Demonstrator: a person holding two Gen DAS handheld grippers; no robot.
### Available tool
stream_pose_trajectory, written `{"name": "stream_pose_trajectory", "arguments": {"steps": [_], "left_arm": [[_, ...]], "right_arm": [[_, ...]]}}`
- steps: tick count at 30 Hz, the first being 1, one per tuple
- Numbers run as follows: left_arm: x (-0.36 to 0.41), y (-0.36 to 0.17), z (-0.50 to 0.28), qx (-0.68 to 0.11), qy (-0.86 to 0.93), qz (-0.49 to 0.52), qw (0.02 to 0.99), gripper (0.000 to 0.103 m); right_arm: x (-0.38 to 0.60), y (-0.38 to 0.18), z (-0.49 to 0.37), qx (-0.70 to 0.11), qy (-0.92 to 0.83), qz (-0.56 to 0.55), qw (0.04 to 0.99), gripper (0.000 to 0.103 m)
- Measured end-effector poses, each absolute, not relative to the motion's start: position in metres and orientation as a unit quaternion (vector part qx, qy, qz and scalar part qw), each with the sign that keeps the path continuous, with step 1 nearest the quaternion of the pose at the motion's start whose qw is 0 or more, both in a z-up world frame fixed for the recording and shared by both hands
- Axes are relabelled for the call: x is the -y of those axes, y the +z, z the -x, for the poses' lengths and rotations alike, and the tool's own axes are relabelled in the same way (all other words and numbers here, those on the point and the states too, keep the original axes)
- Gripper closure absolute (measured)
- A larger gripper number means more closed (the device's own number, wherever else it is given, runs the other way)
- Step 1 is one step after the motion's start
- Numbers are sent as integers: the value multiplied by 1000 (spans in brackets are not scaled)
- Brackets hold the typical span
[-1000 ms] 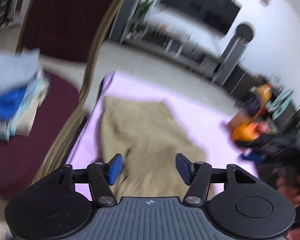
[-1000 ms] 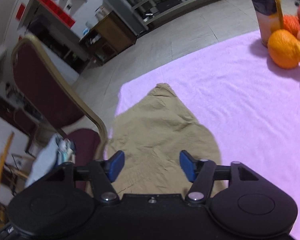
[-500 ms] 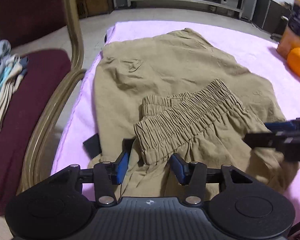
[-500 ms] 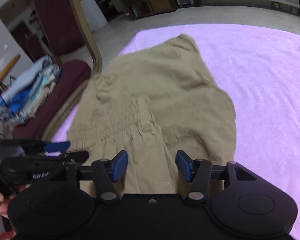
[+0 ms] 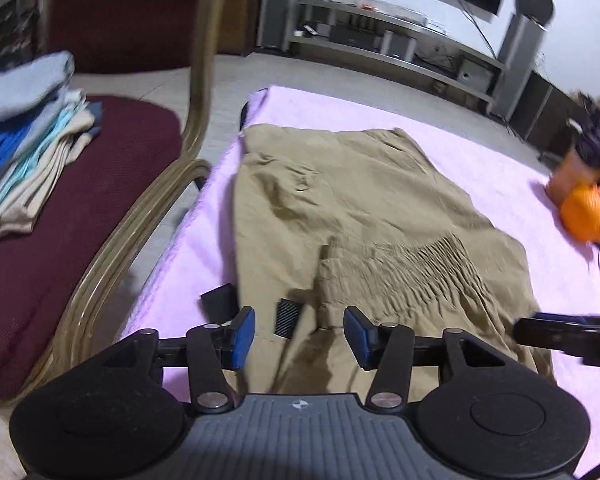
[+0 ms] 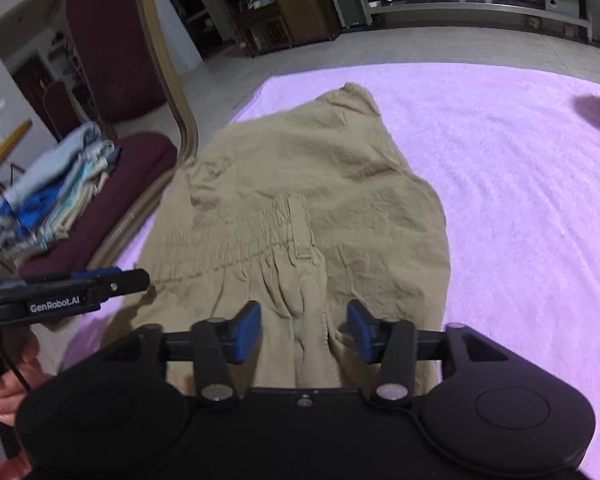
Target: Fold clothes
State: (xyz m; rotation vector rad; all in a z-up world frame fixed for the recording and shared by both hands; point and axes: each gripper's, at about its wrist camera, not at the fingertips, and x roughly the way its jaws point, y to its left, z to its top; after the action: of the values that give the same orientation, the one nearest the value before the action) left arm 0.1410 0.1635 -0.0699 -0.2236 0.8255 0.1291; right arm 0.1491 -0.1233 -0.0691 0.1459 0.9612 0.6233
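Your khaki trousers [image 5: 352,216] lie on the pink towelling cloth [image 6: 520,184] that covers the table, folded so the gathered elastic waistband [image 5: 412,268] rests on top of the creased, matte cotton; the fabric is soft and rumpled, with a stitched seam running toward you in the right wrist view; your left gripper [image 5: 299,334] hangs just above the near edge with its blue pads parted wide and nothing between them; your right gripper [image 6: 304,330] is likewise spread wide and empty over the bunched fabric below the waistband; to the left stands a maroon chair [image 5: 100,184] with a curved brass-coloured frame, bearing a stack of folded clothes [image 5: 24,132]; at the far right sit an orange [image 5: 586,216] and a bottle [image 5: 590,148], blurred.
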Motion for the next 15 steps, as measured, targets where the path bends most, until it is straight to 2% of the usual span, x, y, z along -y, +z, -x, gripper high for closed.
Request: {"name": "stream_pose_trajectory", "arguments": {"steps": [2,4,5,6,7,10,13,14,15], "left_arm": [[-166,-73,-148,-403,48,117,907,53],[-154,-76,-161,-405,20,83,911,49],[-149,-80,-166,-407,23,67,911,50],[-143,-84,-171,-409,27,50,911,63],[-137,-88,-176,-411,31,34,911,69],[-126,-89,-176,-409,54,6,911,68],[-119,-76,-158,-391,79,-14,917,55],[-125,-71,-150,-383,85,-1,920,39],[-136,-66,-143,-377,90,25,922,29]], "right_arm": [[130,-67,-153,-457,290,-91,836,45],[135,-71,-158,-465,280,-109,833,45],[136,-74,-161,-472,275,-114,830,45],[139,-76,-163,-474,271,-119,829,44],[142,-77,-165,-473,266,-124,831,44],[152,-78,-171,-469,249,-139,836,44],[163,-79,-177,-465,233,-153,840,43],[166,-80,-179,-464,228,-158,841,36],[170,-80,-181,-463,222,-162,843,24]]}}
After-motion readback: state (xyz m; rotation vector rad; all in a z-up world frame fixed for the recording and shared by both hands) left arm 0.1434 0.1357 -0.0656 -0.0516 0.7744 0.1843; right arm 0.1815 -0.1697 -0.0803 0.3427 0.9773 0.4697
